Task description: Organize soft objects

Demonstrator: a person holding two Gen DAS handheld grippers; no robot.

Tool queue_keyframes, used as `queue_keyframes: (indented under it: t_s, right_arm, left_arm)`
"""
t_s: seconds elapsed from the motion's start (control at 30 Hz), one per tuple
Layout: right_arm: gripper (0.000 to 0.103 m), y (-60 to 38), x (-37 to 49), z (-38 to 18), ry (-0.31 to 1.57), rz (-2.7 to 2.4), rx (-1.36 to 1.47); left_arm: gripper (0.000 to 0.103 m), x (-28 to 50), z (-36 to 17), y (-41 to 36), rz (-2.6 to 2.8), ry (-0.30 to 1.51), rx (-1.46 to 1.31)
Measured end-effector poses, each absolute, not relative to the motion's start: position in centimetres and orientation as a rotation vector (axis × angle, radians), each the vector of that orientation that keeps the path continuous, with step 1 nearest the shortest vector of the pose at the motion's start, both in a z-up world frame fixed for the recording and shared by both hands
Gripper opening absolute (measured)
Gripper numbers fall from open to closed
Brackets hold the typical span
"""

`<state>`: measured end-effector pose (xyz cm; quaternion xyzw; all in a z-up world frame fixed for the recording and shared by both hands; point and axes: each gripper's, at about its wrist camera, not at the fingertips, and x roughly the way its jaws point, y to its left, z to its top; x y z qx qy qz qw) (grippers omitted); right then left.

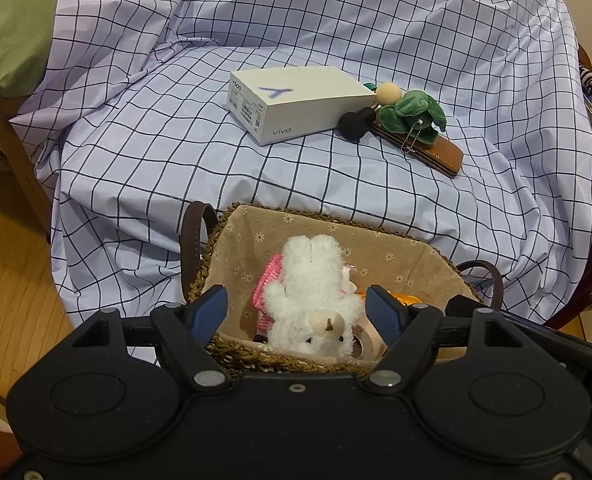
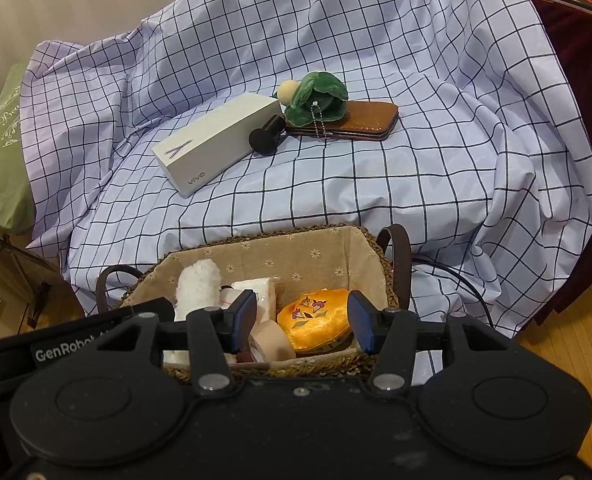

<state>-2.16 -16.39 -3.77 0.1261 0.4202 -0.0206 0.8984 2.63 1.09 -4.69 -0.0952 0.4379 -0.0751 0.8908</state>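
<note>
I'm holding my left gripper (image 1: 296,312) apart around the fluffy white plush bunny (image 1: 311,292) — not pinching — over the woven, cloth-lined basket (image 1: 256,360); light, squashy, best gripped mid-body.

Both cameras sit just behind their own tool and look forward and steeply down, very near to the woven basket (image 1: 200,280) at the lower edge. The left view stands at the basket's left, the right view more to its right. Both share the basket, the checked cloth (image 2: 375,184) and the white box (image 1: 296,104) farther back.
</note>
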Motion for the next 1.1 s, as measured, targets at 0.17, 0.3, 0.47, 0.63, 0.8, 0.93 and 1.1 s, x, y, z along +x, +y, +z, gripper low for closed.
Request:
queue_keyframes:
  t_s: [0.17,0.3,0.47,0.63,0.8,0.93,1.1]
  right_arm:
    - [0.051,-16.4,-2.1,-3.8,0.873,-0.048,0.262]
    - [0.051,-16.4,-2.1,-3.9,0.876,-0.052,0.264]
    - [0.051,-16.4,-2.1,-3.9,0.876,-0.054,0.265]
    - [0.052,-16.4,-2.1,-3.9,0.875,-0.060,0.270]
    - [0.052,-16.3,-2.2,-3.8,0.871,-0.065,0.275]
    - [0.053,-16.5,-2.2,-3.7,0.866,-0.073,0.282]
    - [0.055,-17.1,-1.9,-3.5,0.855,-0.094,0.293]
  left_arm:
    - [0.071,2.7,-4.7,1.0,-0.156,0.909,-0.187]
    - [0.071,2.7,-4.7,0.9,-0.156,0.910,-0.181]
    - [0.072,2.6,-4.8,0.9,-0.156,0.909,-0.174]
    - [0.072,2.6,-4.7,0.9,-0.155,0.907,-0.166]
    - [0.073,2.5,-4.4,0.7,-0.152,0.889,-0.147]
    - [0.074,2.3,-4.0,0.5,-0.147,0.866,-0.124]
    - [0.078,2.2,-3.3,0.1,-0.135,0.820,-0.074]
